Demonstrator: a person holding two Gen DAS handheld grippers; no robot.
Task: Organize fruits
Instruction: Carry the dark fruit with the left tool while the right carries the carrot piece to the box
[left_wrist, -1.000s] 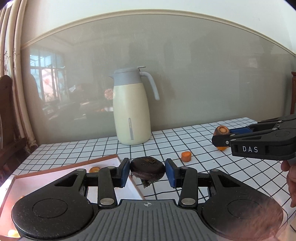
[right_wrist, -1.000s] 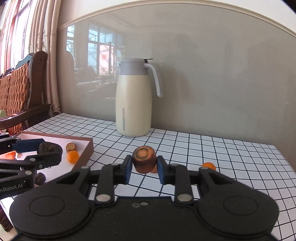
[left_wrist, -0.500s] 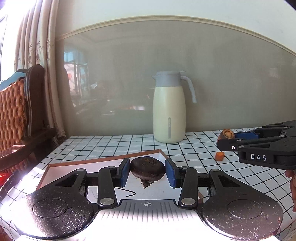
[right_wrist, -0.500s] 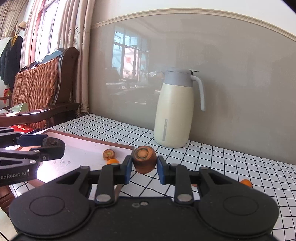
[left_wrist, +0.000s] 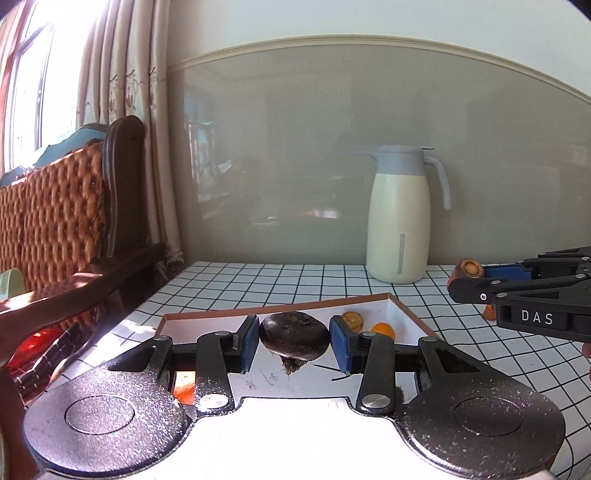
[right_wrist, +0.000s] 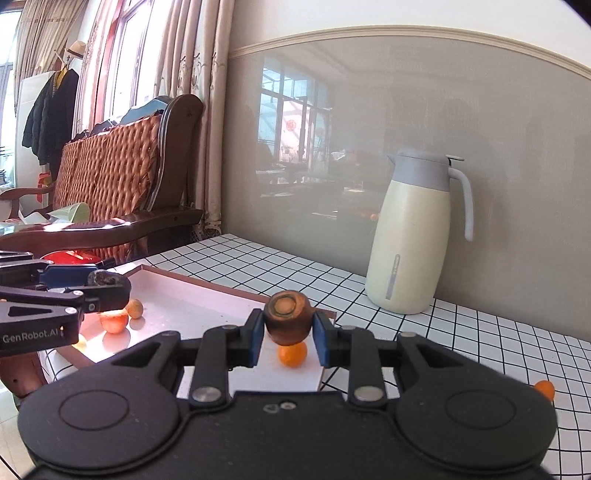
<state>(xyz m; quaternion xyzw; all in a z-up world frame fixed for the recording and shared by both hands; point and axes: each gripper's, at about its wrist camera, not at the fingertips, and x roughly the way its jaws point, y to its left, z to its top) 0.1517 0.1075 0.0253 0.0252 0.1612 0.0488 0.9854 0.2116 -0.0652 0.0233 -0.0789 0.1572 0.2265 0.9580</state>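
Holding steady on both sides here: the left hand-held gripper (left_wrist: 293, 341) is clamped on a dark chestnut (left_wrist: 294, 336), blue pads pressing its two flat-ish sides, so its wide axis runs straight across from pad to pad, level. Its rough crown faces up and a little tuft pokes down toward the tray (left_wrist: 404, 314) below it. The chestnut hangs above the tray's near half, not touching the bottom. The right hand-held gripper (right_wrist: 289, 330) is closed tight on a brown stub (right_wrist: 288, 316), looks like a carrot end. The stub's axis tips up and back toward the camera, so its cut face with the pale ring shows on top. It sits above the tray's near right corner, right over an orange fruit (right_wrist: 292, 354) lying on the tray floor, and I can't tell if the two touch. More small fruit lies in the tray: one brownish (left_wrist: 352, 320) and one orange (left_wrist: 383, 329) in the left view's far right corner. One more orange one (right_wrist: 544, 389) is out on the checked counter (right_wrist: 480, 332), well apart from the tray. A cream jug (right_wrist: 415, 240) stands upright at the back by the wall, handle to the right. A wooden chair (right_wrist: 110, 177) sits beyond the counter's left end.
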